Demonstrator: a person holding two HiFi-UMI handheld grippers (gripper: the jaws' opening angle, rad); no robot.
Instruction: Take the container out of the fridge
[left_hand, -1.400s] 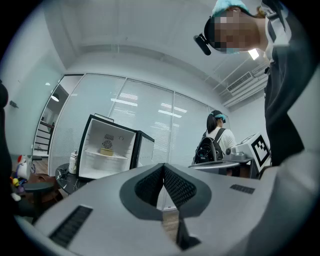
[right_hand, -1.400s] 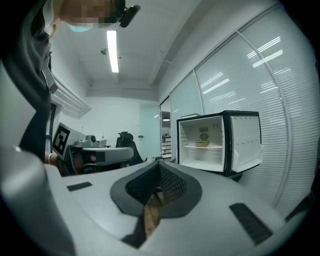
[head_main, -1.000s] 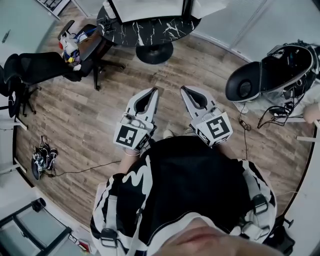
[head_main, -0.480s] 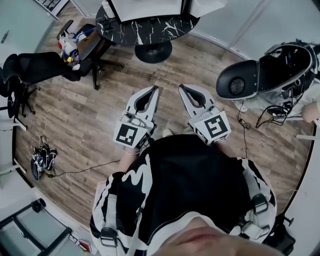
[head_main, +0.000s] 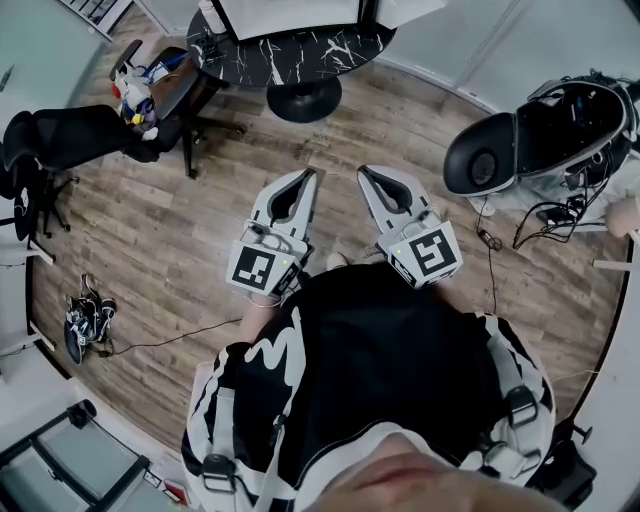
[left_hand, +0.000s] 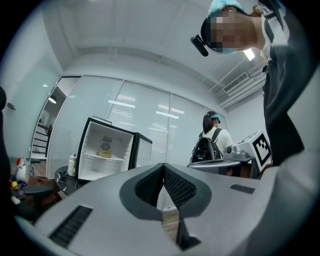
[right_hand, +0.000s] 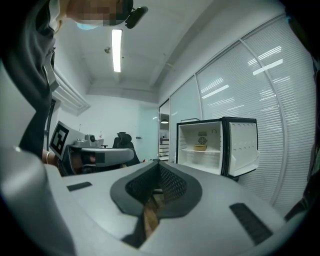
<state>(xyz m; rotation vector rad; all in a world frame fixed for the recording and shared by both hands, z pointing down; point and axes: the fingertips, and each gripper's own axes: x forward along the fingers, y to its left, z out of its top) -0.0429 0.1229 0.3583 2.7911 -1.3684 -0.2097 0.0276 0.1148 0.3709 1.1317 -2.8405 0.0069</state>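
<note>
A small open fridge stands on a round black marbled table, its door swung aside. On its upper shelf sits a small tan container, which also shows in the right gripper view as the container inside the fridge. My left gripper and right gripper hang side by side in front of my chest over the wooden floor, well short of the table. Both point towards the fridge. The left gripper and the right gripper are shut with nothing between their jaws.
A black office chair and a cluttered seat stand left of the table. A black-and-white shell seat with cables sits at the right. A person with a backpack stands beyond my right gripper. A bottle stands beside the fridge.
Both grippers stay where they were, still shut. The shell seat at the right has shifted a little in the head view.
</note>
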